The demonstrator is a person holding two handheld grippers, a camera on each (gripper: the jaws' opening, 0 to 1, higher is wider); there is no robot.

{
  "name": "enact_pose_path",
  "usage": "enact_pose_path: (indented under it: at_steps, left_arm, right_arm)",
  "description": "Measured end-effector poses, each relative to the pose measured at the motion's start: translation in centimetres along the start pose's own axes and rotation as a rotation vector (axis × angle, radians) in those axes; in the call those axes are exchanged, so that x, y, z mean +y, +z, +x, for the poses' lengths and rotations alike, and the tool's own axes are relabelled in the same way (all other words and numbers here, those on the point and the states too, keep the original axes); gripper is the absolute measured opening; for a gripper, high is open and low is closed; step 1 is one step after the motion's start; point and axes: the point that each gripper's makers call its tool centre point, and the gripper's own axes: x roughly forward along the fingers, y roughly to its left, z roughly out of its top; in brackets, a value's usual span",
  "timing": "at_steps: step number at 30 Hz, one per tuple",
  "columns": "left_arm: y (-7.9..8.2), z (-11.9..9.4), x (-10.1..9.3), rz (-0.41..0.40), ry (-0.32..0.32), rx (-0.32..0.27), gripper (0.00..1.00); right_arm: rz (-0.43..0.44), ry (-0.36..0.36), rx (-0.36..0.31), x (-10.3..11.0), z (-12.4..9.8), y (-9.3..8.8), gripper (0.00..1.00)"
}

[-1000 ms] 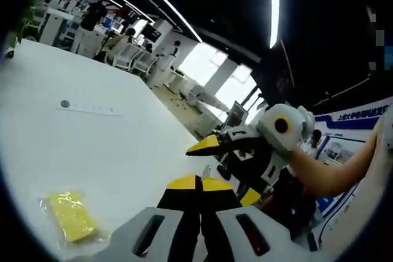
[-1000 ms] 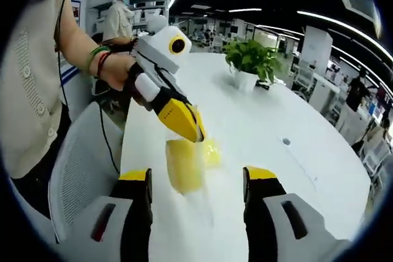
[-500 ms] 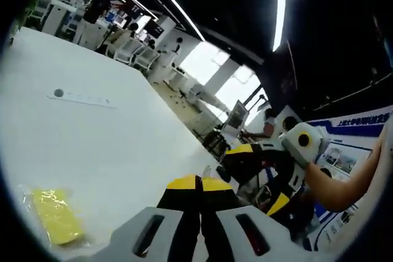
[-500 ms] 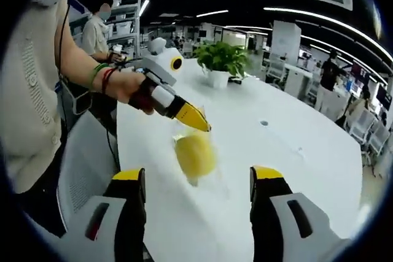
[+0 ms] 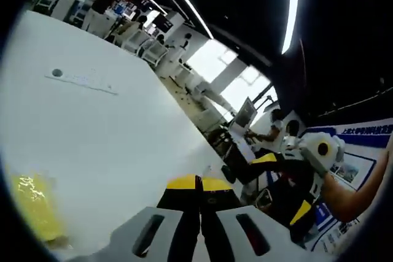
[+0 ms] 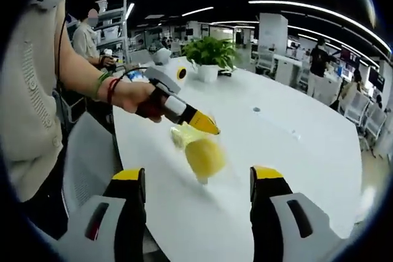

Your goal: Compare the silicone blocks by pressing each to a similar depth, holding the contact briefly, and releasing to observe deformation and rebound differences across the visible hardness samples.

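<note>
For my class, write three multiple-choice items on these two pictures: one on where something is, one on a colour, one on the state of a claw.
1. Where does the potted plant stand?
A. on the white table
B. on the chair
C. on the floor

2. What colour is the bagged block on the table?
A. blue
B. yellow
C. red

3. How do the right claw's jaws stand?
A. shut on the block
B. shut on nothing
C. apart, nothing between them

Key: 1 A, the potted plant stands at the white table's far end. 2 B, the block is yellow in clear wrap. 3 C, the right claw has parted tips.
</note>
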Motion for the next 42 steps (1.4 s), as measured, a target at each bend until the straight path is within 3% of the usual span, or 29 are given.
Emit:
enact_pose_path:
  at_steps: [5,13,17,18,24,25,27,34,35,37,38,42]
  left_arm:
    - [-0.3,1.0,1.1,-0.132,-0.008,-0.018,0.00]
    - [0.4,2.2,3.2,-0.137,0.049,-0.057,0.00]
    - [0.7,2.6,4.6,-0.129,0.124,-0.083,0.00]
    - [0.7,2.6,5.5,-0.127,0.168,-0.093,0.00]
    - [0.5,2.9,8.5,-0.165,0.263,-0.119,0.00]
    - [0.2,2.8,9.7,-0.171,0.313,-0.119,0.00]
    - [-0.1,2.8,10.8,-0.223,0.327,-0.137,0.00]
    - [-1.3,2.5,13.7,-0.264,0.421,-0.136,0.00]
    - [-1.6,2.1,14.6,-0.301,0.475,-0.142,0.00]
    - [-1.6,2.2,15.2,-0.353,0.489,-0.175,0.00]
    - [-1.8,2.0,15.7,-0.343,0.525,-0.168,0.00]
    - [-2.0,2.5,16.1,-0.327,0.542,-0.166,0.00]
  right_arm:
    - [0.015,-0.014,0.013,-0.6,-0.7,-1.0,0.64]
    - [0.019,-0.015,0.040,-1.7,-1.4,-2.1,0.62]
    - [0.025,-0.011,0.044,-2.1,-1.4,-2.4,0.62]
    - [0.028,-0.008,0.048,-2.2,-1.5,-2.5,0.61]
    - [0.032,0.000,0.050,-2.7,-1.6,-2.9,0.61]
    - [0.032,0.003,0.055,-2.8,-1.6,-3.1,0.61]
    - [0.035,0.004,0.054,-3.0,-1.7,-3.1,0.61]
    - [0.060,-0.003,0.054,-3.9,-2.1,-3.8,0.60]
    - [0.066,-0.001,0.054,-3.9,-2.0,-3.9,0.60]
    - [0.066,0.002,0.055,-3.9,-2.0,-4.0,0.60]
    - [0.068,0.002,0.055,-4.0,-1.9,-4.2,0.60]
    - [0.078,0.005,0.063,-4.0,-1.9,-4.5,0.59]
